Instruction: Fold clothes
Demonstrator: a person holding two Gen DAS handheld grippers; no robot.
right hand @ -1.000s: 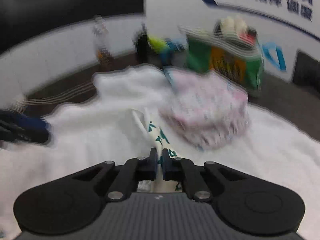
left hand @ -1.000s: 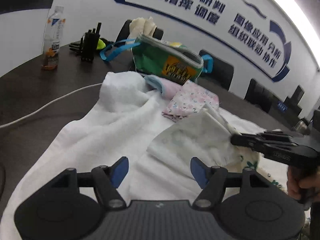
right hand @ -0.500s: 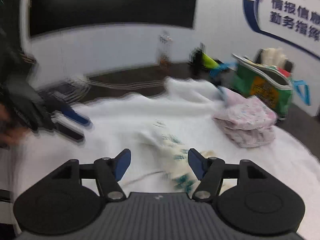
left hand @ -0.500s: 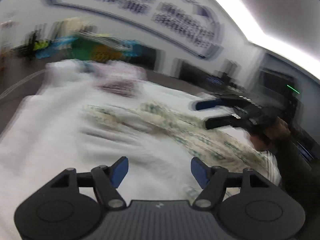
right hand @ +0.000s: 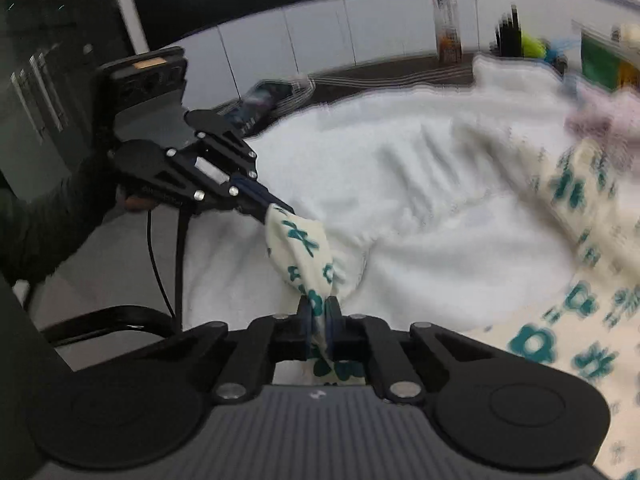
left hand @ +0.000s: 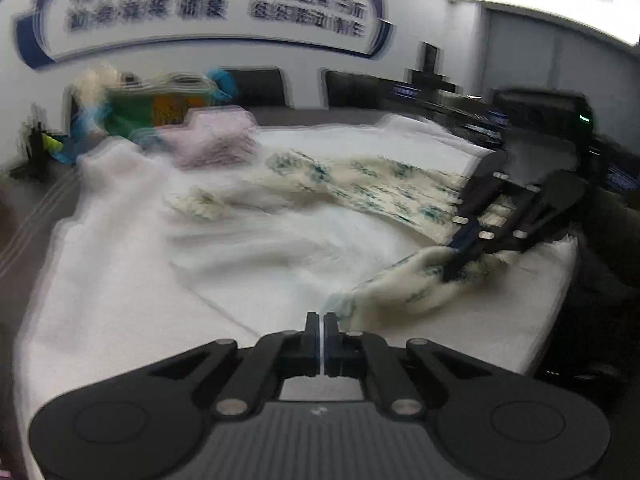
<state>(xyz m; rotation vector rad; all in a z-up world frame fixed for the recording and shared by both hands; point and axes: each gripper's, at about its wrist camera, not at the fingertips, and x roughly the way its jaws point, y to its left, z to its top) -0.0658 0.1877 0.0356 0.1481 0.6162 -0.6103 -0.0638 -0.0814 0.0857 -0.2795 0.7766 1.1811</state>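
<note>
The cream teal-flowered garment (right hand: 576,280) lies unfolded across the white towel (right hand: 400,184) toward 2 o'clock, one edge pinched in the closed jaws of both left gripper (right hand: 266,204) and right gripper (right hand: 318,312), while a folded pink garment (left hand: 212,140) rests at 11 o'clock, so folding remains.

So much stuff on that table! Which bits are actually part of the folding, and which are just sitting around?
Part of the job:
- cream garment with teal flowers
- left gripper, pinching one end
- right gripper, pinching the other end
- white towel underneath

Just lying about:
- folded pink cloth
- green bag
- drink bottle
</note>
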